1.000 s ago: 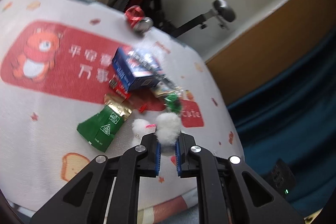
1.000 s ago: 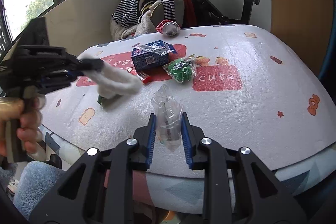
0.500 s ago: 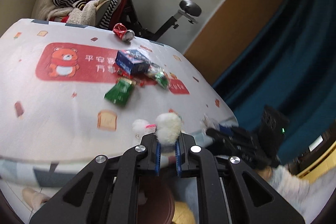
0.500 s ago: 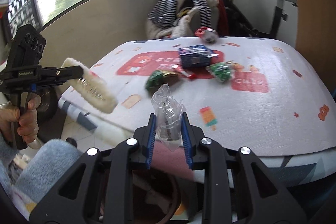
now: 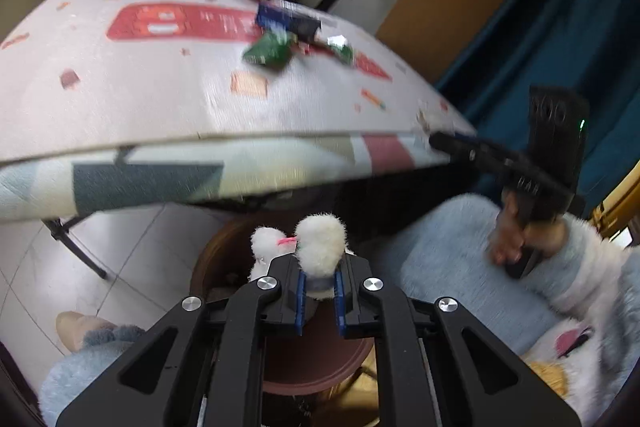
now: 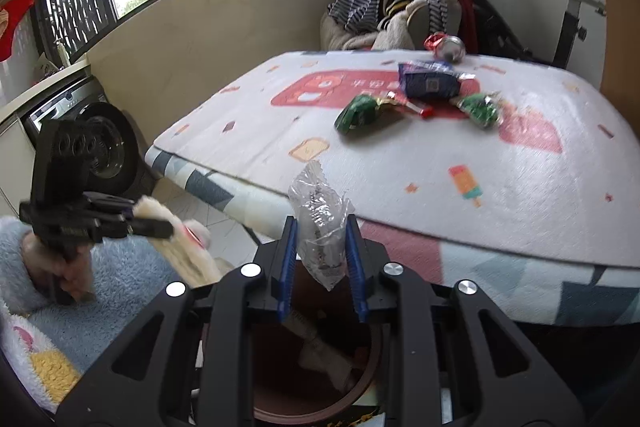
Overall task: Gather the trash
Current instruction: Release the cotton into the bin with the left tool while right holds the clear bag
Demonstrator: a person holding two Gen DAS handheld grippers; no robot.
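Both tongs closed: left tongs (image 5: 319, 301) on fluffy white plush (image 5: 320, 245), right tongs (image 6: 322, 273) on crinkled clear wrapper (image 6: 320, 223) (glossy).

Home: washing machine (image 6: 94, 147), exercise bike (image 6: 576, 7), clothes-heaped chair (image 6: 404, 7).

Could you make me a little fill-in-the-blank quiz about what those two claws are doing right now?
1. The left claw is shut on a fluffy ____ item.
2. The right claw grips a crumpled clear ____ wrapper.
3. Both claws hang over a round ____ bin.
4. A dented red ____ lies at the table's far edge.

Missing: white; plastic; brown; can
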